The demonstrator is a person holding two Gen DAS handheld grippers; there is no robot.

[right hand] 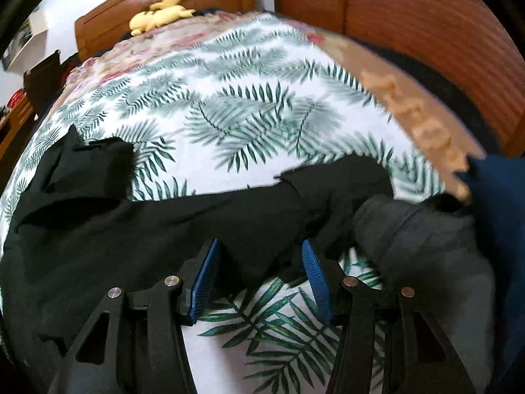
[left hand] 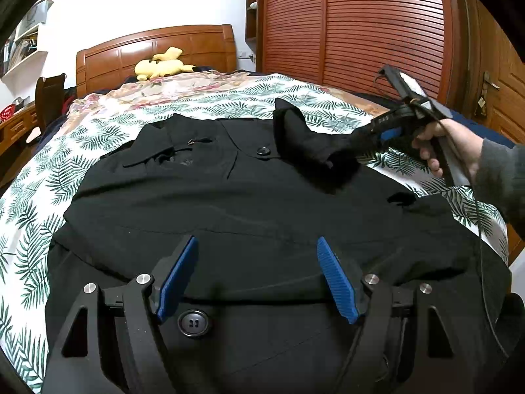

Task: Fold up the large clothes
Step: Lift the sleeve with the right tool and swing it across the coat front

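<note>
My left hand-held gripper [left hand: 257, 279] hangs over the lower front of the black coat [left hand: 229, 197], jaws spread wide and empty — the blue ribbed pads [left hand: 178, 279] stand apart above the cloth, and a large four-hole button [left hand: 194, 323] sits just inside the left pad. My right hand-held gripper [right hand: 261, 279] is at the coat's edge on the right side of the bed; a pointed flap of the black fabric lies between its parted pads, which do not press on it, so it is released. In the left wrist view, my right hand [left hand: 436, 144] holds that tool beside a folded-over sleeve [left hand: 302, 138].

The coat is matte black woven stuff, spread flat and front up, collar toward the headboard, with another dark button [left hand: 263, 150] near the chest. Creases are soft; the hem edge is ragged in outline. My grey knit cuff [right hand: 410, 229] shows in the right wrist view, blurred.

The coat lies on a bed sheet [right hand: 246, 98] — white with green palm fronds — with a floral cover further up. A yellow plush toy [left hand: 162, 65] rests against the wooden headboard [left hand: 157, 49]. Reddish louvred wardrobe doors [left hand: 361, 26] fill the right side; the wall is white.
</note>
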